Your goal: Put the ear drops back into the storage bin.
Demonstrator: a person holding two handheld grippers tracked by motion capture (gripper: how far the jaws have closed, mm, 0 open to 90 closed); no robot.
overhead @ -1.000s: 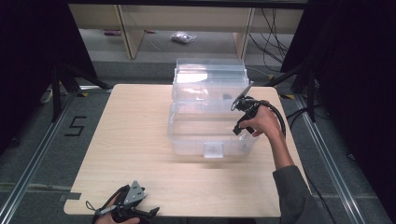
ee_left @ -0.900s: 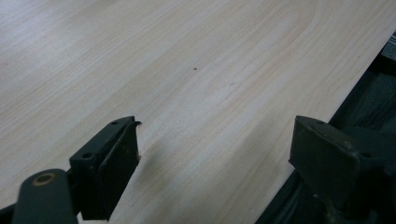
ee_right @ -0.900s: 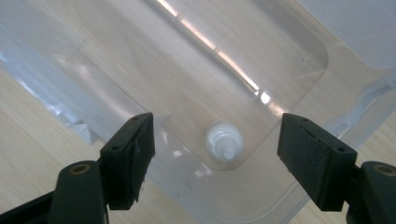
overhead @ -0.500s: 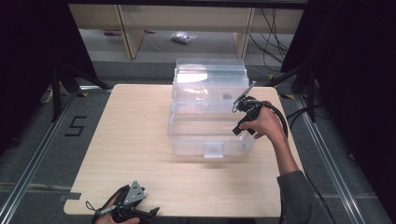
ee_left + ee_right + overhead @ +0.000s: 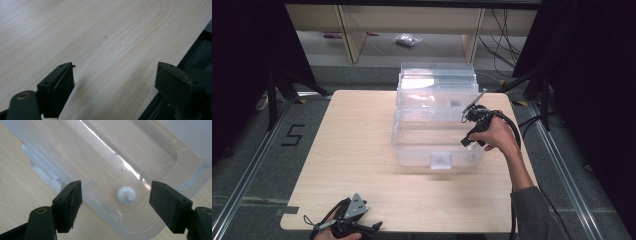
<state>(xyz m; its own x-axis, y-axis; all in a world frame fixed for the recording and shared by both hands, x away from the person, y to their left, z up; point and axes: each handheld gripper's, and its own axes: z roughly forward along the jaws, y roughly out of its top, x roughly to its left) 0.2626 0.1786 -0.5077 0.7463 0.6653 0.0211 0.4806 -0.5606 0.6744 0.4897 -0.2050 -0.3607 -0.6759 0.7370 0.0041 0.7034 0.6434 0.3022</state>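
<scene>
The right hand-held gripper (image 5: 472, 131) hangs over the right side of a clear, rectangular plastic storage box (image 5: 412, 150), which sits open on the pale wooden table (image 5: 347, 150) with its transparent lid (image 5: 437, 82) hinged up at the far side. In the right gripper view its two black jaws stand wide apart with nothing between them, and they look steeply down into the box. On the box floor lies a small white round cap-like piece (image 5: 126, 194), close to a rounded corner of the box and, in that view, almost centred between the jaws, slightly toward the left one. The piece is round with a little nub at its middle, so it has no long axis to line up with (any jaw angle should do); what matters is that it lies below and just ahead of the jaws, inside the box wall. A reach for it would seem to call for a descent past the rim, with care that the nearby wall does not block one jaw.

The left hand-held gripper (image 5: 349, 222) rests low at the near left edge of the table, well apart from the box, its jaws also wide open and empty over bare wood. The right hand is clearly the nearer one.
</scene>
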